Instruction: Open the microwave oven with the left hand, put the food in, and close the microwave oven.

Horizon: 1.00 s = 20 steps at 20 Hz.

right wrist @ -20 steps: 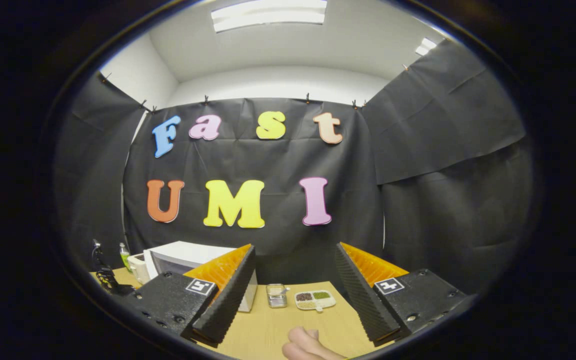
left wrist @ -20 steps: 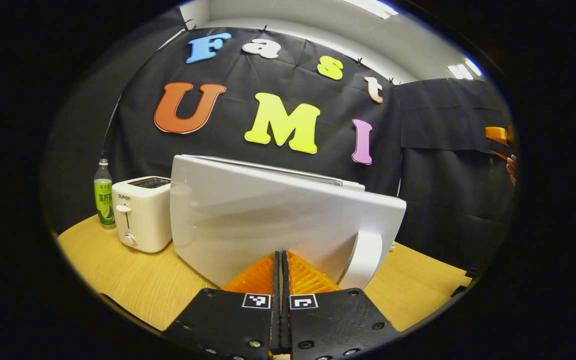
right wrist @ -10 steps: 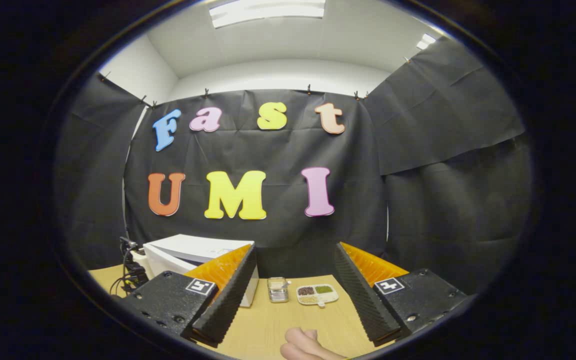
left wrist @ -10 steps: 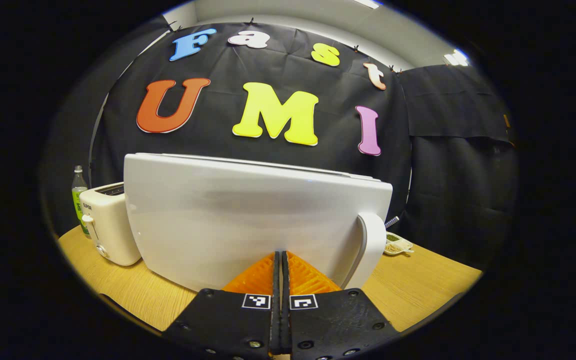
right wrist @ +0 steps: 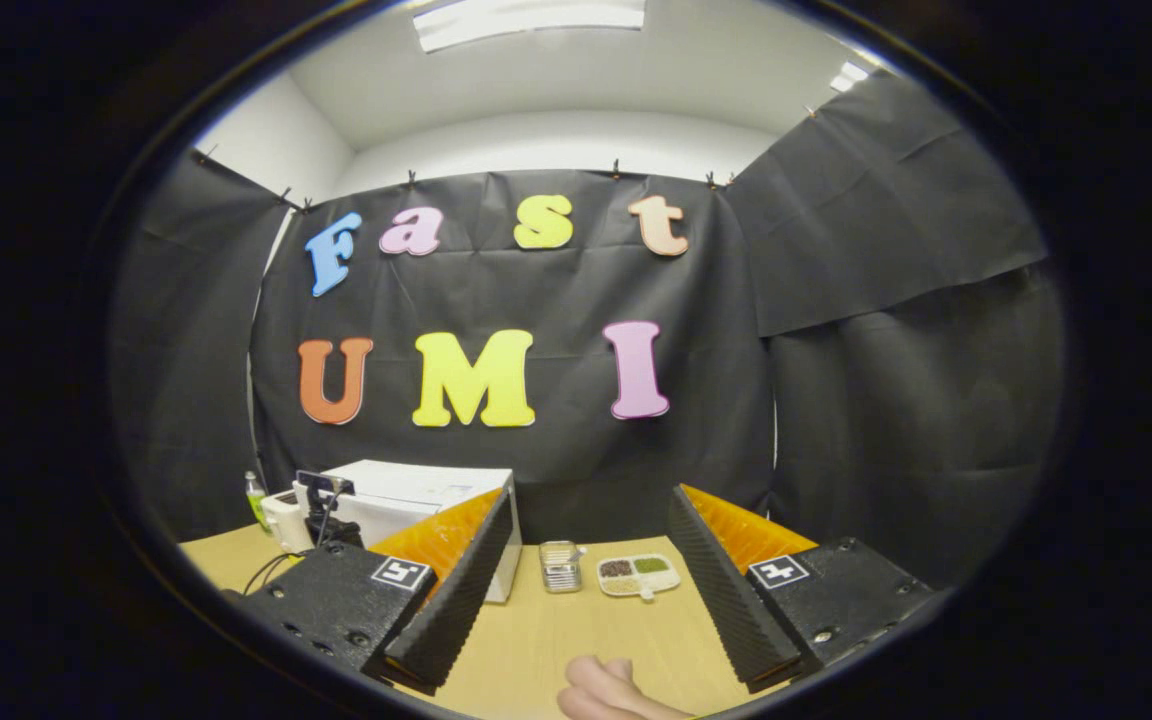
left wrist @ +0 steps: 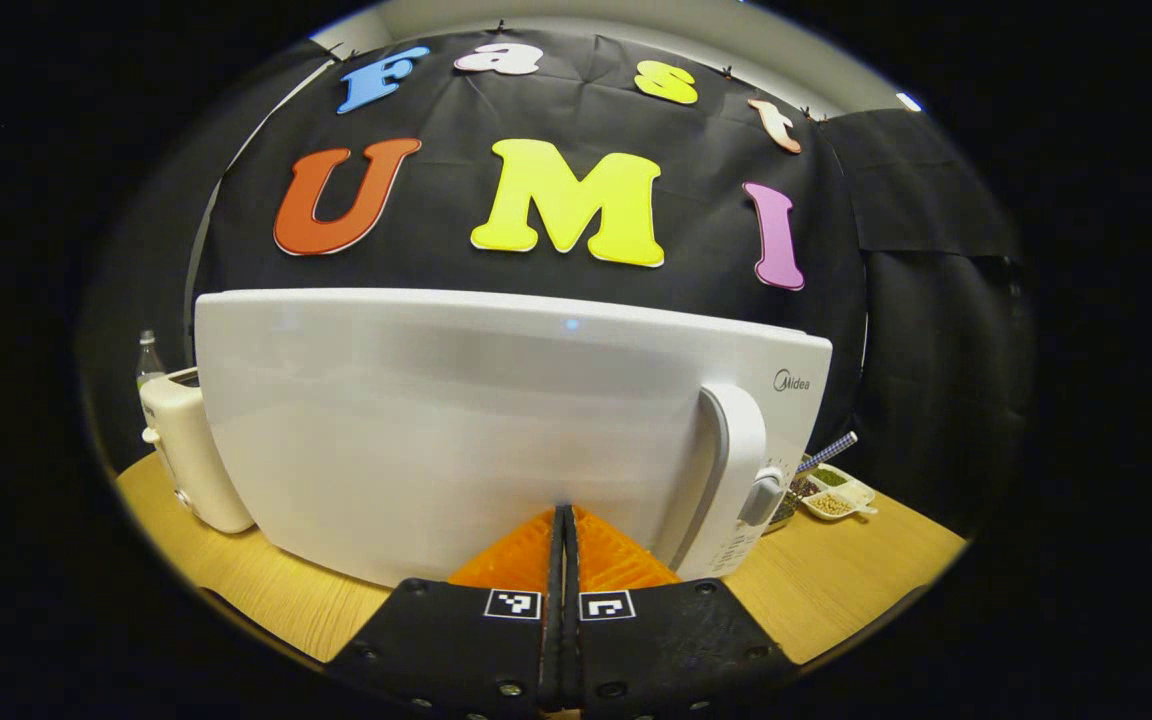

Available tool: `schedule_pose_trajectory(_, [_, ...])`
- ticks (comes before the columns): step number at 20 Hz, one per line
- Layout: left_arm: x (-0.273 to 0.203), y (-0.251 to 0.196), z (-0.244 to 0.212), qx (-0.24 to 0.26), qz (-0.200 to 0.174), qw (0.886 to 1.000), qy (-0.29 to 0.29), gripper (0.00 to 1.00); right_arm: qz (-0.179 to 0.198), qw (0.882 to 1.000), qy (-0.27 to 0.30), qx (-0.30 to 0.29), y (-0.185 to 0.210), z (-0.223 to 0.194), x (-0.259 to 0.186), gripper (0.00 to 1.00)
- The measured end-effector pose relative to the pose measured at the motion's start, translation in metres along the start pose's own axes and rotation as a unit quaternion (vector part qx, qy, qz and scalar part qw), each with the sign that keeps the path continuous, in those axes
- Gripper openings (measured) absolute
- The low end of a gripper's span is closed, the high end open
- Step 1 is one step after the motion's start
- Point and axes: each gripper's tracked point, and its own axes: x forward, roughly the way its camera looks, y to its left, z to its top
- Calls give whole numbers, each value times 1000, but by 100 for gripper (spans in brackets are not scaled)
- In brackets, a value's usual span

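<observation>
Since the earlier frames the microwave door (left wrist: 496, 430) has swung from an angled, half-open stance to lie nearly flush with the oven's front, and the control panel beside the handle (left wrist: 736, 470) has come into sight. The left gripper (left wrist: 564, 520) has its fingers pressed together with nothing between them, their tips right at the lower part of the door, seemingly touching it. The microwave (right wrist: 416, 500) stands toward the desk's (right wrist: 576, 640) far left edge, with a toaster (left wrist: 181, 450) and a bottle (left wrist: 146, 358) beyond it. In the right gripper view, the right gripper (right wrist: 576, 570) is spread wide and empty, well back from the oven, a hand (right wrist: 611, 692) below it. A divided dish (right wrist: 639, 575) and a small jar (right wrist: 560, 566) sit mid-desk.

The door's broad face lies straight ahead of the left gripper, its long axis running across the view. By my judgement any last push to latch it goes straight forward, and the left gripper is far nearer. Whether food is inside cannot be told.
</observation>
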Motion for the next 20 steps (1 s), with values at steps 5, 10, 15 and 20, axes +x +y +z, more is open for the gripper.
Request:
schedule_pose_trajectory(5, [-8,2,-8,25,17,999,17,0,-1,1000,15,2,3,-8,-19,100])
schedule_pose_trajectory(10, [-76,-6,18,-18,25,1000,-3,0,-4,1000,23,8,4,-17,-40,92])
schedule_pose_trajectory(15, [-173,-10,51,-7,52,998,-27,38,6,999,26,22,11,-24,-64,92])
schedule_pose_trajectory(20, [-260,-11,84,18,85,995,-56,96,3,999,17,29,10,-17,-88,92])
